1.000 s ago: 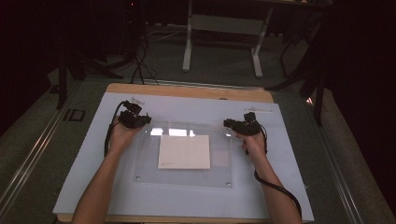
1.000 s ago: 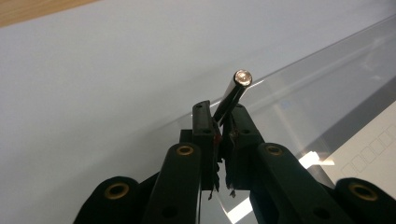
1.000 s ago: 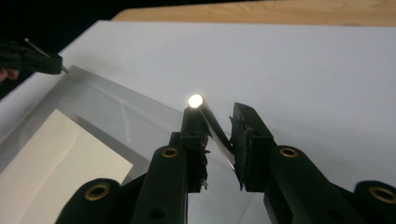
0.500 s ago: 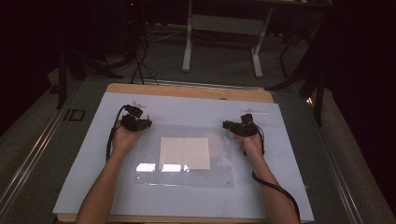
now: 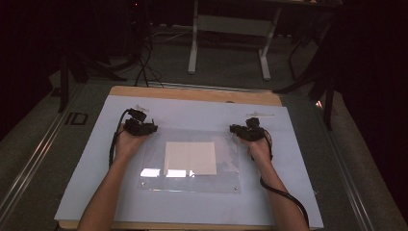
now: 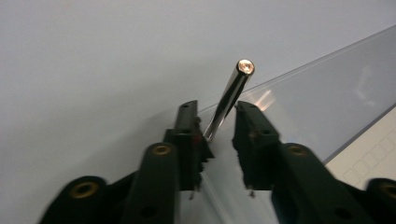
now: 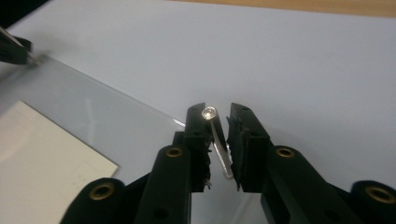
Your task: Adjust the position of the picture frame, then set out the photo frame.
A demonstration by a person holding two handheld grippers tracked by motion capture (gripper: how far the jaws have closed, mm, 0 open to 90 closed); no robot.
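Both metal posts stand between parted fingers.

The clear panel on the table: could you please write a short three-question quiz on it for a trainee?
1. True or false: the clear panel lies on the pale blue mat, with a white sheet showing at its middle.
2. What stands between the jaws of the left gripper? A: a shiny metal post. B: a screwdriver. C: a cup.
3. In the high view, at which corner of the panel is the left gripper?

Key: 1 true. 2 A; the jaws have just been opening and stand apart around the post. 3 the far left corner.
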